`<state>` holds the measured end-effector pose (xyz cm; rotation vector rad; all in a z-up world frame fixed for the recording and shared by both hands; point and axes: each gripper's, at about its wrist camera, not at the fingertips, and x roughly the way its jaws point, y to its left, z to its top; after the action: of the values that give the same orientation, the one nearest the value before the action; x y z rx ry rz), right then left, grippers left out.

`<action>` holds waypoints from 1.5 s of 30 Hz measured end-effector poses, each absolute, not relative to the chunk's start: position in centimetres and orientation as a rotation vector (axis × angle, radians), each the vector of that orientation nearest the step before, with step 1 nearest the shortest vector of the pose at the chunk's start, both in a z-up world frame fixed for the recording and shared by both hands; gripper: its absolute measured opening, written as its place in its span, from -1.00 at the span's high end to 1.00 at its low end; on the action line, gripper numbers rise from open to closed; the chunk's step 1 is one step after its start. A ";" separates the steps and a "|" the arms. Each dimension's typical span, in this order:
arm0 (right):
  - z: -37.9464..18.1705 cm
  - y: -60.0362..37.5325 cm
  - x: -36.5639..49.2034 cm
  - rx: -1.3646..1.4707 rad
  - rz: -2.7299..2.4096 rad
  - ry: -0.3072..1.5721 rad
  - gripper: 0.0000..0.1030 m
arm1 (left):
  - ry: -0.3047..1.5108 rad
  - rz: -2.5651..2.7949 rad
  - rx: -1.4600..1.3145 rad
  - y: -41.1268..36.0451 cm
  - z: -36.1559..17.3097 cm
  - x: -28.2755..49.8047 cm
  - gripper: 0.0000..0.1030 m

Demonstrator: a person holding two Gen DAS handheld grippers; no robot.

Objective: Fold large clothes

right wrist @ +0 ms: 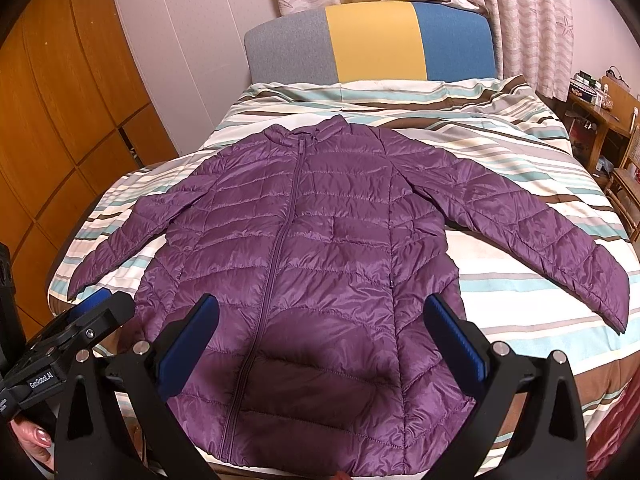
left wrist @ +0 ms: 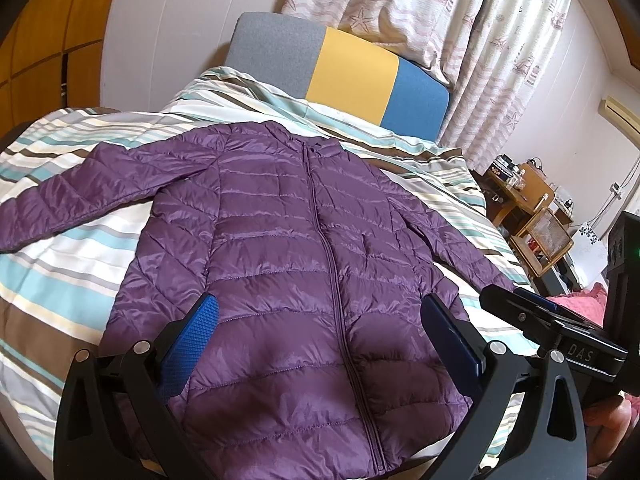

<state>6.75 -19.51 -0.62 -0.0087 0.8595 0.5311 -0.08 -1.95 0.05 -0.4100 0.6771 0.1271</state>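
**Purple jacket laid flat, both grippers poised above the hem**

On the striped bed cover (right wrist: 500, 312) a purple quilted jacket (right wrist: 312, 248) lies face up, zipped shut, collar toward the grey, yellow and blue headboard (right wrist: 372, 44) and hem toward the person. Both sleeves are spread out and angled down from the body, so that each cuff can be picked up on its own and the sleeve brought across the chest.

The left gripper (left wrist: 320, 332) hangs over the lower front of the jacket with its blue pads wide apart and nothing between them. The right gripper (right wrist: 322, 334) is likewise released and empty, over the same hem area. Neither appears to touch the fabric.

Judging from this layout, folding has not yet begun: no sleeve is tucked, no side turned in. Slippery, puffy cloth like this will probably spring back unless pinched firmly.
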 end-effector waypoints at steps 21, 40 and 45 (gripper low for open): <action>-1.0 -19.5 6.9 -0.013 0.533 0.872 -0.97 | 0.686 0.121 -0.419 -2.3 -0.4 -0.3 -0.94; -1.2 -19.5 7.0 -0.012 0.533 0.884 -0.97 | 0.694 0.120 -0.426 -2.4 -0.9 -0.3 -0.94; -1.3 -19.6 7.2 -0.001 0.535 0.885 -0.97 | 0.711 0.118 -0.436 -2.3 -1.2 -0.2 -0.94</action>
<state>7.18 -19.56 -1.31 -0.0010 0.8846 0.5352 -0.17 -2.31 -1.17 -0.4359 0.7114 0.1180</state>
